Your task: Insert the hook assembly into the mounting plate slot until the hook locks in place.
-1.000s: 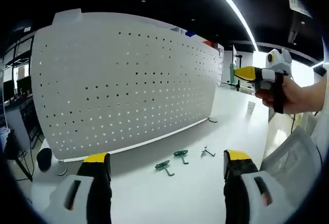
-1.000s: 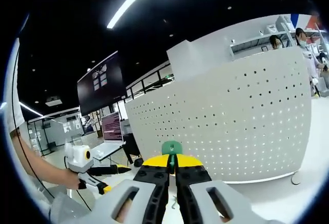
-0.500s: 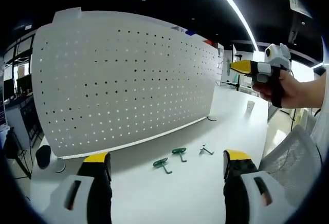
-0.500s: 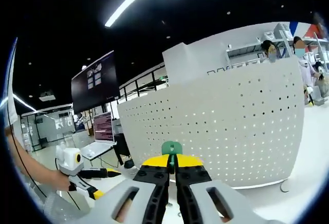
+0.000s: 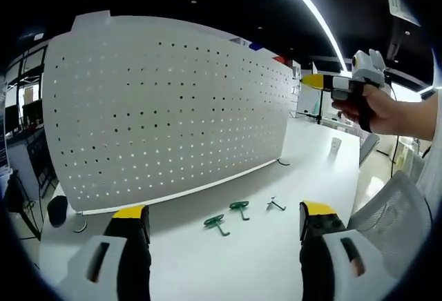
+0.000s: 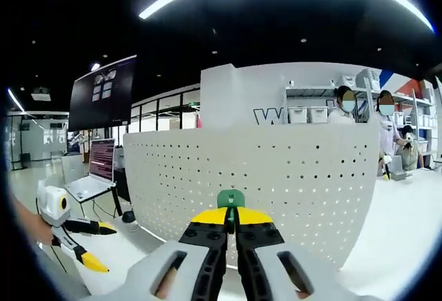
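— Three hooks (image 5: 239, 208) lie on the table (image 5: 228, 266), do they not?

— Yes, two green ones and a small dark one, in a loose row at about six o'clock in the left gripper view, just ahead of the pegboard (image 5: 166, 108) foot and apart from one another.

— And the left gripper (image 5: 224, 225)?

— Its jaws stand wide apart, yellow-tipped, with nothing between them; the hooks on the table sit in the gap beyond.

— What about the right gripper (image 6: 231, 218)?

— In the right gripper view its jaws are pressed together on a green hook (image 6: 231, 199), whose rounded head sticks up just above the yellow tips. The same gripper (image 5: 324, 82) appears at two o'clock in the left gripper view, held in a hand (image 5: 380, 111), raised beside the pegboard's far end and not touching it.

— Where does the board stand?

— Upright on the table, white, full of small holes, straight ahead of the held hook. The left gripper (image 6: 76, 235) shows at eight o'clock in the right gripper view, with a laptop (image 6: 93, 177) behind it.
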The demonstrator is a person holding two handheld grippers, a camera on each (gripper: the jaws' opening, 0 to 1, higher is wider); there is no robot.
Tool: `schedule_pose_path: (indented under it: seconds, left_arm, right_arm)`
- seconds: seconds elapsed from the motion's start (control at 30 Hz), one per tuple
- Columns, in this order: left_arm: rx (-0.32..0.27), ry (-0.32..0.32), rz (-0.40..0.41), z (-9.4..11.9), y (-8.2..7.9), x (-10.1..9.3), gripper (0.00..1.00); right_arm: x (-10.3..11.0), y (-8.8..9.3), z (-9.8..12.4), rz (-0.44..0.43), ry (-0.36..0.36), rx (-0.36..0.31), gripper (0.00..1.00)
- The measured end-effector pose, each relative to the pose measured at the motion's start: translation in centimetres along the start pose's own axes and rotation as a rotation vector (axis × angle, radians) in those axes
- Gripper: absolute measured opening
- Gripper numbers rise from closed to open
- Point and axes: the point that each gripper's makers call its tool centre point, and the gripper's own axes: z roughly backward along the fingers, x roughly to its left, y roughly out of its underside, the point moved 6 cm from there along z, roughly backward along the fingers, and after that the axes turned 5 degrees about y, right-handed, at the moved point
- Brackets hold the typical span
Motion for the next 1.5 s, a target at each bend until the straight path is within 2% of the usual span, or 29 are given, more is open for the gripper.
schedule_pose_path:
  seconds: [0.33, 0.63, 1.1, 1.37, 1.43, 1.5]
  left_arm:
    - [-0.016, -0.004, -0.001, 0.1, -0.3, -0.2, 0.92]
    - [-0.033, -0.036, 0.001, 0.7, -0.2, 0.1, 0.9]
    - [-0.069, -0.06, 0.0, 1.2, -0.1, 0.3, 0.9]
    - [-0.088, -0.065, 0.005, 1.5, 0.3, 0.0, 0.9]
    - [-0.081, -0.056, 0.003, 1.4, 0.3, -0.2, 0.9]
    - [-0.079, -0.057, -0.004, 1.4, 0.3, -0.2, 0.9]
  right_arm:
    - [-0.4, -1.5, -2.9, -0.009, 0.045, -0.039, 0.01]
    - [-0.8, -2.5, -5.4, -0.032, 0.08, -0.07, 0.01]
    - [-0.6, -4.8, -9.7, -0.01, 0.128, -0.134, 0.01]
    - [-0.5, -4.4, -11.4, -0.013, 0.14, -0.126, 0.01]
    - [-0.4, -4.2, -11.7, 0.012, 0.14, -0.123, 0.01]
    - [-0.6, -3.9, -12.0, -0.011, 0.146, -0.117, 0.01]
